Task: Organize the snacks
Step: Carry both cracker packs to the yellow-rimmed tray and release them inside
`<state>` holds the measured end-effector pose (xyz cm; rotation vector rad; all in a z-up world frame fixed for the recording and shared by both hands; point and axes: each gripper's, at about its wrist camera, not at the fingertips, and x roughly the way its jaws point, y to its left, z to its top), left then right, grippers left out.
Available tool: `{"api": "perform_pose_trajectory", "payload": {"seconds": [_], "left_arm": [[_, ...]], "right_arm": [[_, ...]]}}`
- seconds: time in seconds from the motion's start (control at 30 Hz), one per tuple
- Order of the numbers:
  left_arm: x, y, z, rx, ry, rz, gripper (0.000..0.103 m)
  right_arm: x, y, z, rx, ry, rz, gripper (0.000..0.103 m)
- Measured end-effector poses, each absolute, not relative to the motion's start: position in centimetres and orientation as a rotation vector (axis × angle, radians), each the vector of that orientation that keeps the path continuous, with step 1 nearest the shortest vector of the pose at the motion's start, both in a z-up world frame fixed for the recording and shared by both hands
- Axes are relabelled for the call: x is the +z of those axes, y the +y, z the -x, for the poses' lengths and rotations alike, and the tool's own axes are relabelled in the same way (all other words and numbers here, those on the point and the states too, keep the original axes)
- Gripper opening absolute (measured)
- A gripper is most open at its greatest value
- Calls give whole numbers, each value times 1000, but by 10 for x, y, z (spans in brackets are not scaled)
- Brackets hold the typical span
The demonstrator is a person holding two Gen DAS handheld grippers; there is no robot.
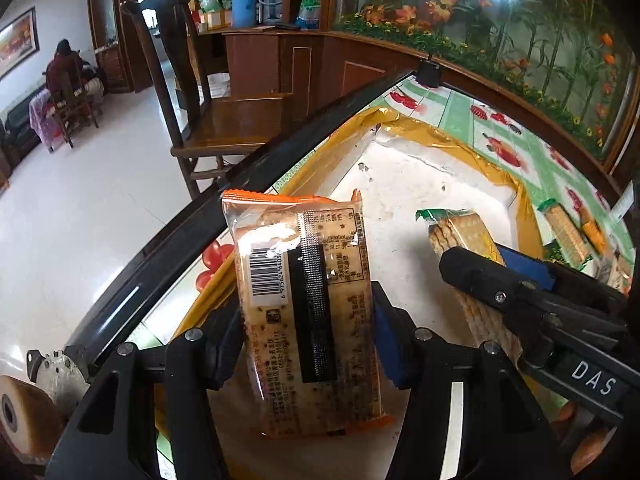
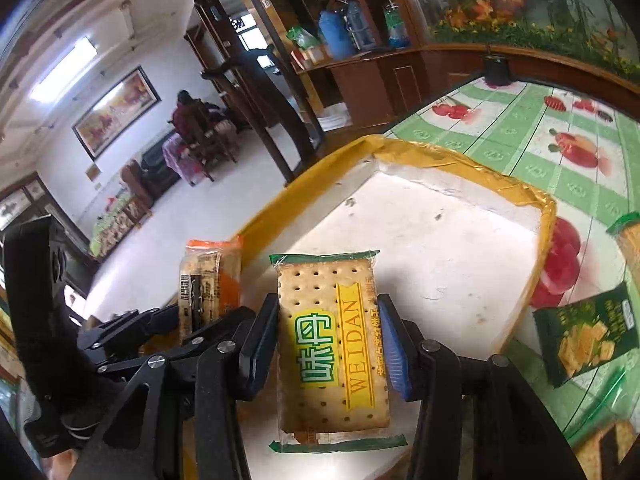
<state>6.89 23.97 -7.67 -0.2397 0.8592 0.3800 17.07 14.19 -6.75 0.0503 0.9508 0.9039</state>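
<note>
Left claw (image 1: 308, 344) grasps a glossy orange-edged cracker packet (image 1: 304, 312); right claw (image 2: 328, 344) grasps a flat green-trimmed cracker packet (image 2: 332, 344) at lower centre, above the white, gold-rimmed box (image 2: 440, 248).

Two grippers are showing: the left gripper (image 1: 308, 344) and the right gripper (image 2: 328, 344), each carrying one cracker pack. That is one orange-edged pack (image 1: 304, 312) and one green-edged pack (image 2: 332, 344) hanging over one white box with gold-taped rim (image 2: 472, 168). Out on the surface (image 2: 520, 120), two more packs are lying: one dark green pack (image 2: 586, 340) and one green-topped pack (image 2: 628, 240) at the edge. One wooden chair (image 1: 224, 116) is standing beyond.
</note>
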Motion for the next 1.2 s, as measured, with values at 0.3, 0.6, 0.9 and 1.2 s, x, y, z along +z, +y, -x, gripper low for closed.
{"api": "perform_pose_trajectory", "payload": {"seconds": [0.3, 0.6, 0.9, 1.2], "left_arm": [[-75, 240, -63, 402, 863, 253, 56], [-70, 229, -64, 404, 895, 199, 85], [-43, 212, -46, 425, 798, 146, 87], [-25, 194, -38, 406, 749, 141, 87]], "right_arm": [[-60, 167, -163, 924, 894, 37, 48], [-77, 173, -170, 913, 970, 52, 52], [-27, 91, -170, 877, 842, -165, 76], [-8, 17, -160, 791, 786, -212, 77]]}}
